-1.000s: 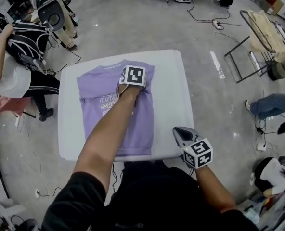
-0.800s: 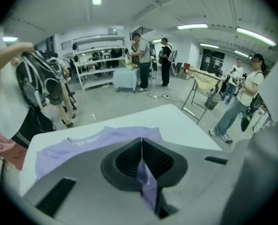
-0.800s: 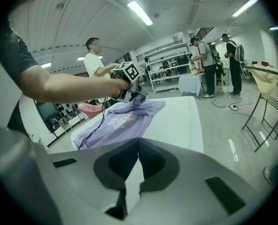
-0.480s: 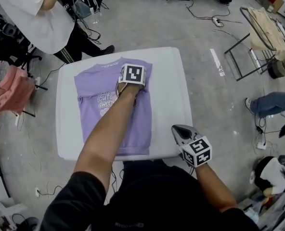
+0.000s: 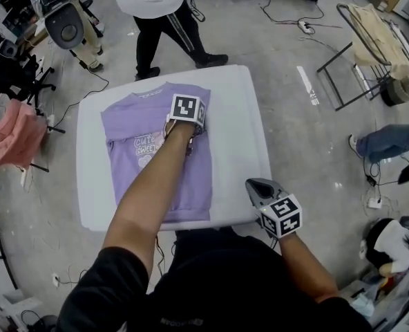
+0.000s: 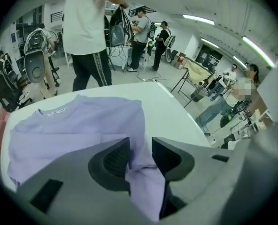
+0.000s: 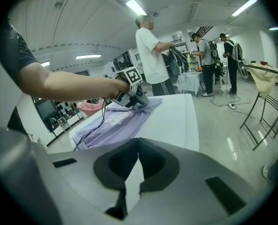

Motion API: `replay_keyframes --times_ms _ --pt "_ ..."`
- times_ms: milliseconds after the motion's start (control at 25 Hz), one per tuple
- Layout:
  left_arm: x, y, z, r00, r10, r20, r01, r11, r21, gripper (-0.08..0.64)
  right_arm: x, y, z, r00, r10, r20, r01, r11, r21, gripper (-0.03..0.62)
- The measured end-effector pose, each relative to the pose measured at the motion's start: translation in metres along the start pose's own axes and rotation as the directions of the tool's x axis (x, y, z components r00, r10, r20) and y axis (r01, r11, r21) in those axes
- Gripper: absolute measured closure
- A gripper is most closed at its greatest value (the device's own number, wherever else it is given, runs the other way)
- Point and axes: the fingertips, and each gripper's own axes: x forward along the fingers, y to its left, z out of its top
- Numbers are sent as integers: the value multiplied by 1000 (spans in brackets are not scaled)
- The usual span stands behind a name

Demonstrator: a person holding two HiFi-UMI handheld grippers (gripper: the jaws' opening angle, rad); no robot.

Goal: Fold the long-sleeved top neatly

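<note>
A lilac long-sleeved top (image 5: 132, 140) lies on the white table (image 5: 235, 123), its sleeves folded in and its collar at the far edge. My left gripper (image 5: 186, 112) reaches over the top's right half near the shoulder. Its jaws have just been opening. In the left gripper view a ridge of the top's fabric (image 6: 141, 172) lies loose between the parted jaws of the left gripper (image 6: 140, 156), and the pads do not press on it. My right gripper (image 5: 256, 187) hovers at the table's near right corner, shut and empty, as the right gripper view (image 7: 138, 161) confirms.
A person in a white shirt and black trousers (image 5: 163, 19) stands right at the table's far edge. A metal rack with beige cloth (image 5: 377, 40) is at the far right, a pink cloth (image 5: 11, 137) lies to the left, and cables run across the floor.
The left gripper has sunk a little toward the top. The person in white has walked from the far left to behind the table's far edge. The right gripper has stayed put.
</note>
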Motion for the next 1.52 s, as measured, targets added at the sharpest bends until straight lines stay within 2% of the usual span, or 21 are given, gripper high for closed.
replay_keyframes --times_ms 160,440,520,600,720,880,1040,1200,1400,1520 --pt "-33 -12 -4 997 -43 58 44 999 -10 423 6 4 -1 1000 27 -9 -27 999 -22 588" --pt "-90 -4 -30 985 -52 165 65 995 -76 423 16 30 7 994 105 -6 -105 990 -93 588" --pt "-104 4 -42 981 -36 191 53 995 -88 427 21 36 4 992 124 -19 -126 986 -109 588" --pt "-119 18 -58 978 -5 209 25 995 -94 445 25 43 2 990 139 -32 -142 982 -126 588" --pt "-145 41 -90 969 35 245 -9 994 -107 531 27 57 0 988 147 -44 -151 977 -147 588" --pt "-182 73 -129 953 76 295 -44 992 -116 554 34 68 2 992 120 -31 -122 985 -123 588" --pt "-220 97 -170 938 71 340 -21 988 -151 554 38 85 -1 997 78 -29 -80 993 -82 588" --pt "-254 119 -212 925 86 371 -37 990 -136 554 41 105 -8 999 35 -22 -36 996 -79 588" --pt "-269 137 -267 918 102 384 -41 986 -164 554 39 112 -24 999 -32 -33 30 999 -42 588" --pt "-265 142 -306 928 93 361 -25 982 -189 554 36 118 -35 997 -63 -40 63 998 -17 588"
